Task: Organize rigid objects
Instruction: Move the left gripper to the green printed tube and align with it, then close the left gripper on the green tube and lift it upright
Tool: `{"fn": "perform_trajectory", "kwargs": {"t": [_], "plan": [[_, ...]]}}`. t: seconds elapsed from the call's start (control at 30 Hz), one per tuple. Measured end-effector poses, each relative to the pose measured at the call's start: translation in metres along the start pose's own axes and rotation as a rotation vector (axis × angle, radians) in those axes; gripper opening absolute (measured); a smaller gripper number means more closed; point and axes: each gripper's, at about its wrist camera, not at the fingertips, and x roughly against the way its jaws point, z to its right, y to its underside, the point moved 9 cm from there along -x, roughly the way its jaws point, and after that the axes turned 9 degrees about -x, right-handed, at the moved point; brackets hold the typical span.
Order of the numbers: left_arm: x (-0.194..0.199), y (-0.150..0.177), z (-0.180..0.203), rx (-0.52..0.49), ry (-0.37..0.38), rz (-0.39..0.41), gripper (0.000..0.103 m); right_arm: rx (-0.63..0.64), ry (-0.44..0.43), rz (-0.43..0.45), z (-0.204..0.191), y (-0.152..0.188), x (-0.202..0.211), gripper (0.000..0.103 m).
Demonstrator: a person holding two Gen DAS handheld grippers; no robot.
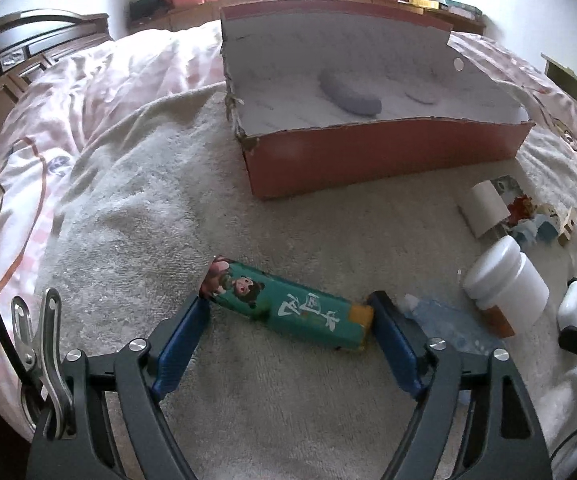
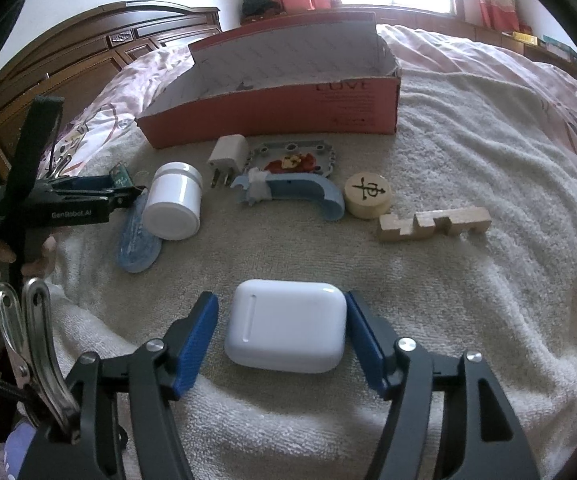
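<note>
A teal box with a cartoon print [image 1: 288, 308] lies crosswise on the grey towel [image 1: 136, 216]. My left gripper [image 1: 288, 304] is shut on it, one blue pad against each end. A white earbud case [image 2: 286, 326] rests on the towel between the blue pads of my right gripper [image 2: 281, 299], which is open; a gap shows at the left pad. Behind stands the red cardboard box [image 2: 280, 110], open-topped with a white inside, and a grey oblong object [image 1: 350, 96] lies in it. In the right wrist view, a hand holds the left gripper [image 2: 126, 188] at the left.
On the towel before the box lie a white jar [image 2: 174, 206], a clear blue plastic piece [image 2: 138, 240], a white plug [image 2: 226, 160], a grey picture plate [image 2: 296, 160], a blue hook [image 2: 300, 192], a round wooden game piece [image 2: 366, 194] and a notched wooden block [image 2: 434, 222]. A wooden headboard [image 2: 88, 56] stands left.
</note>
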Motion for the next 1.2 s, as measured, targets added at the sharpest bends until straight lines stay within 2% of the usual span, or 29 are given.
{"fn": "perform_trajectory", "kwargs": {"t": [0.03,0.07,0.1,0.17,0.27,0.37,0.5,0.67,0.83,0.9,1.0,1.2], "plan": [[0.001,0.000,0.001,-0.002,-0.007,0.003,0.078,0.001,0.000,0.000,0.000,0.000,0.000,0.068],[0.003,0.000,0.005,-0.001,0.014,0.008,0.063,0.001,0.001,0.000,0.000,0.000,0.000,0.068],[0.005,0.000,0.007,0.004,0.030,0.009,0.059,0.001,0.001,0.000,0.000,0.000,0.000,0.068],[0.010,-0.001,0.006,0.002,-0.004,0.012,0.047,-0.002,-0.001,0.001,0.000,0.000,0.000,0.068],[0.013,0.001,0.002,0.041,-0.002,0.016,0.038,-0.003,-0.003,0.002,0.000,0.000,0.000,0.068],[0.014,0.005,-0.007,0.083,0.002,0.013,0.035,-0.002,-0.002,0.001,0.000,0.000,0.000,0.068],[0.018,0.013,-0.022,0.142,-0.034,0.003,0.035,-0.003,-0.003,0.002,0.000,0.000,0.000,0.068],[0.015,0.009,-0.030,0.232,-0.008,-0.009,0.035,0.003,0.003,0.003,0.002,0.001,0.001,0.068],[0.005,0.003,-0.030,0.231,-0.053,-0.015,0.037,0.001,0.000,0.004,0.003,0.001,0.001,0.068],[0.006,0.004,-0.030,0.243,-0.050,-0.009,0.037,-0.001,-0.003,0.005,0.003,0.001,0.002,0.068],[0.011,0.007,-0.030,0.250,-0.043,0.004,0.023,-0.008,-0.014,0.008,0.003,0.002,0.002,0.069],[0.029,0.014,-0.019,0.261,-0.031,0.029,0.022,-0.022,-0.026,0.010,0.003,0.001,0.003,0.068]]}}
